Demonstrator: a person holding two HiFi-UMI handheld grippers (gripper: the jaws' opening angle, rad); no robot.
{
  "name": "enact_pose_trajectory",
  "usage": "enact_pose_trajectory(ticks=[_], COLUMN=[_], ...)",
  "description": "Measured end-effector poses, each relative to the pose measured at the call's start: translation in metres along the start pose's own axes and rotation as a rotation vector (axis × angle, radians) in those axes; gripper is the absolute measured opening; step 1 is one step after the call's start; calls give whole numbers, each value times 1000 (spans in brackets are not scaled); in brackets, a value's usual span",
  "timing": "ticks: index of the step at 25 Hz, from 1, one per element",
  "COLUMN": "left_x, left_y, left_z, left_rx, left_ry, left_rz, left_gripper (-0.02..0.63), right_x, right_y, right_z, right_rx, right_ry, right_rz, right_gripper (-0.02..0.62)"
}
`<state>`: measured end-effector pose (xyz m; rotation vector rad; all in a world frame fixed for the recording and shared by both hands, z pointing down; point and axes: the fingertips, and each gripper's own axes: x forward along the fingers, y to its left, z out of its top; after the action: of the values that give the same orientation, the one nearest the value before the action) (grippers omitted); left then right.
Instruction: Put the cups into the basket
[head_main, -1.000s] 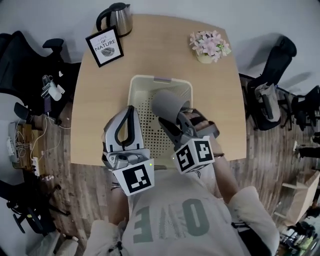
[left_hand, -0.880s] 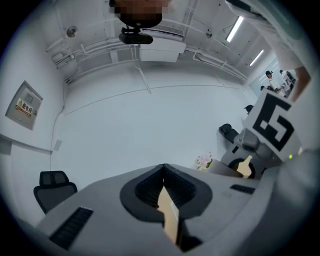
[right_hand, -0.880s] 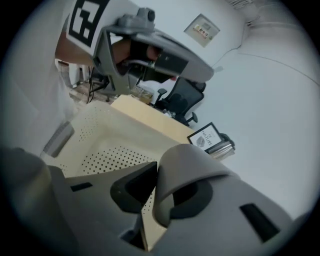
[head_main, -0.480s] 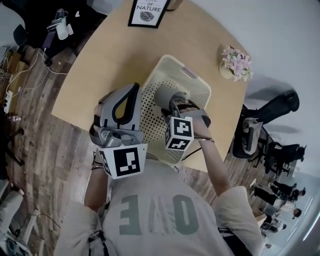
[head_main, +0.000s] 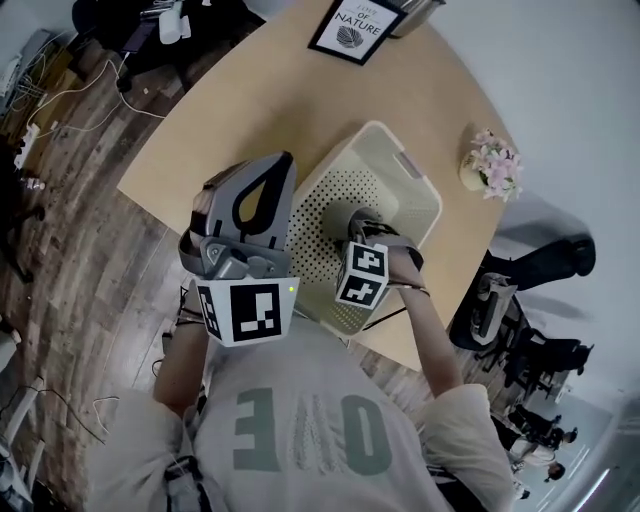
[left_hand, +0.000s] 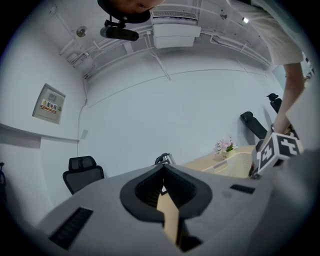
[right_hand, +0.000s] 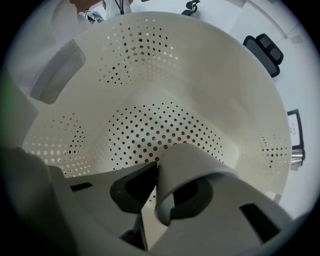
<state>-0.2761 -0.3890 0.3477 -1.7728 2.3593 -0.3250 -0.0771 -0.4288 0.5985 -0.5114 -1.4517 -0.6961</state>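
Observation:
A grey cup hangs inside the cream perforated basket, close above its floor. My right gripper is shut on the cup's wall. In the right gripper view the cup's rim is pinched between the jaws of that gripper, with the basket's dotted floor and walls all round. My left gripper is held over the table just left of the basket. Its jaws meet at the tips with nothing between them. No other cup shows.
The basket stands on a light wooden table. A framed print and a kettle stand at the table's far edge, and a flower pot at its far right. Office chairs stand around the table.
The right gripper has lowered the grey cup from above the basket's rim down inside it. The head view has swung. The left gripper stays beside the basket.

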Motion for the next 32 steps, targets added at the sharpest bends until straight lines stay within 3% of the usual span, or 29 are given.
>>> enact_pose_trajectory(ticks=[6,13,22,24,28,30,32], left_x=[-5,-13,-14,-14,-8,-4,-1], left_y=[-4,-2,-5,-10,-22,-23,-23], left_z=[-2,3,19,28,51,66,84], left_rx=[-4,-5,14,27,78,122,171], left_ry=[15,0,-35,-58,-113,-147,-178], left_rz=[-17,-17,-36,-53,-104,-125,-155], left_gripper=[8,8,8,8,8,8,8], right_x=[-3,-24,-92,-115,-182,-221,-256], right_y=[-15,-16,-26,-31,-52,-62,-69], right_z=[7,14,13,14,19,18,12], right_rx=[49,89,158,194,256,327,423], right_ry=[-16,-36,-94,-139,-303,-407,-508], right_rz=[-78,-73,-199,-253,-456,-569,-692], right_gripper=[103,144,161,164,157,108,15])
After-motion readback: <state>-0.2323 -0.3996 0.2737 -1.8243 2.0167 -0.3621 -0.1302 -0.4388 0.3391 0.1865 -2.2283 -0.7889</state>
